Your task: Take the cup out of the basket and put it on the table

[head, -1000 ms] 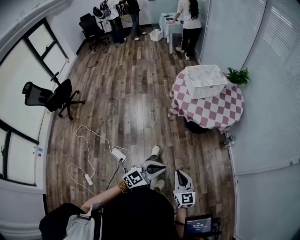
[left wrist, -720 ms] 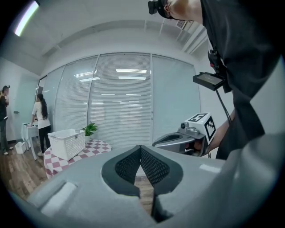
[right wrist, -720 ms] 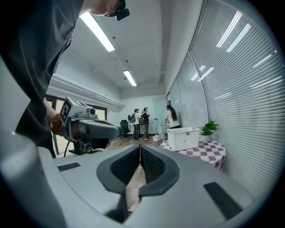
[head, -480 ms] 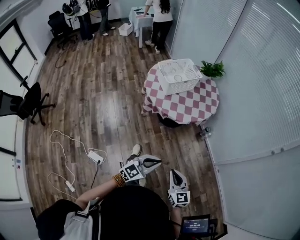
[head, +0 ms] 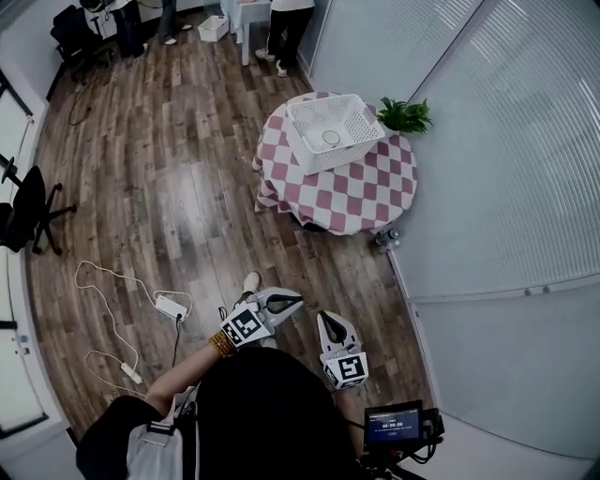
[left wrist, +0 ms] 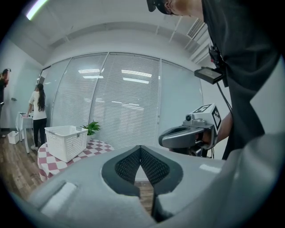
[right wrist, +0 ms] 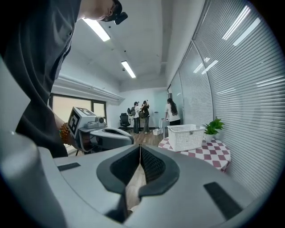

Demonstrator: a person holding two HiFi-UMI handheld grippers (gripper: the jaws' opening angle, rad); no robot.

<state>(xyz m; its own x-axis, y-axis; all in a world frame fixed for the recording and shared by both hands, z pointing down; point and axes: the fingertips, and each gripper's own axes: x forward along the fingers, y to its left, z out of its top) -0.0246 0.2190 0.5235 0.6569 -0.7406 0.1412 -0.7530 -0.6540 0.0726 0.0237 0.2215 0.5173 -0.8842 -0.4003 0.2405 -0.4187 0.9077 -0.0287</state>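
A white cup (head: pixel 331 138) lies inside the white lattice basket (head: pixel 309 150) on a round table with a red-and-white check cloth (head: pixel 356 202), far across the room. The basket (left wrist: pixel 67 141) also shows in the left gripper view and, as the basket (right wrist: pixel 186 136), in the right gripper view; the cup is hidden there. My left gripper (head: pixel 292 298) is shut and empty, held close to my body. My right gripper (head: pixel 328 320) is beside it, also shut with nothing between its pads. Both are a few steps from the table.
A green potted plant (head: pixel 405 116) stands on the table behind the basket. Blinds-covered glass walls (head: pixel 487 141) run along the right. A power strip and white cables (head: pixel 172 306) lie on the wood floor at left. An office chair (head: pixel 28 202) and people (head: pixel 286 23) are further off.
The view has swung and I have come closer to the table; basket and table now sit nearer the middle of the head view. Both grippers stay shut in front of me.
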